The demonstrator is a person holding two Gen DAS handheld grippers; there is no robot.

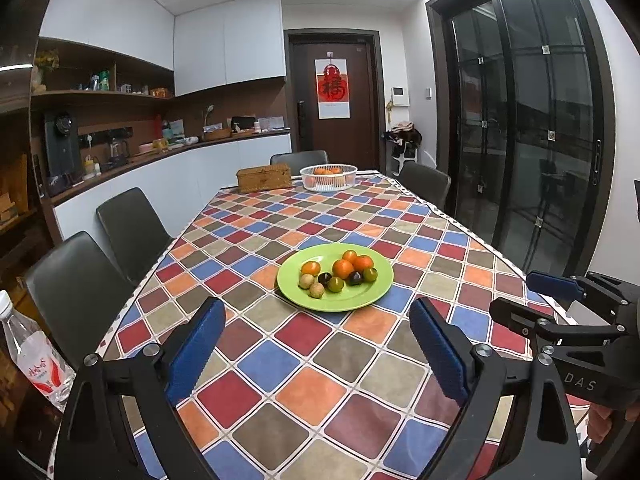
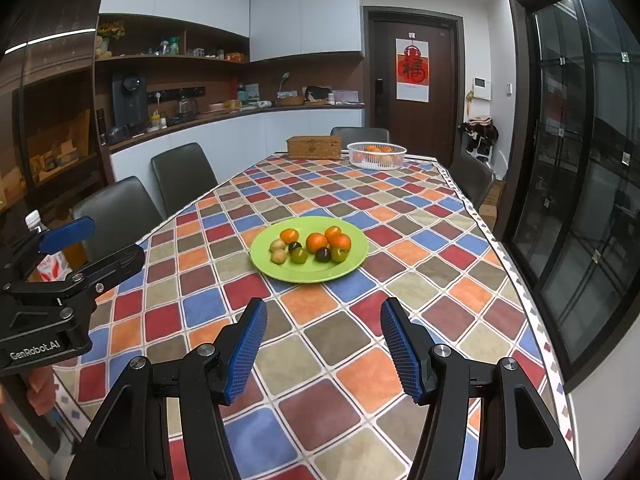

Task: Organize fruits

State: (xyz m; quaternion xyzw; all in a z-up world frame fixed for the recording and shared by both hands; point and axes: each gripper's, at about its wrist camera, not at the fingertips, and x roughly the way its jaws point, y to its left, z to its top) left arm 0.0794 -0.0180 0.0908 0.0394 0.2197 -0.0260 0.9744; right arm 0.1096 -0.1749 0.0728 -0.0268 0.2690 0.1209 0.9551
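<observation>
Both grippers, left (image 1: 318, 354) and right (image 2: 324, 350), hovering low over the checked table (image 1: 280, 380), jaws spread wide, nothing held. Dead ahead at twelve o'clock: green plate (image 1: 360, 300) carrying mixed fruits (image 1: 343, 269), clustered by kind. Farther out, white basket (image 1: 329, 178) with oranges. Could be sorted already, could be awaiting sorting; can't tell.

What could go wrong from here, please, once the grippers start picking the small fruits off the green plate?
1. The fruits sit bunched together on the green plate; closing on an orange fruit could nudge a dark fruit beside it and send it rolling.
2. The left gripper and right gripper are both open and side by side, so they might collide if both reach in.
3. A water bottle stands near the left gripper and could be knocked.
</observation>
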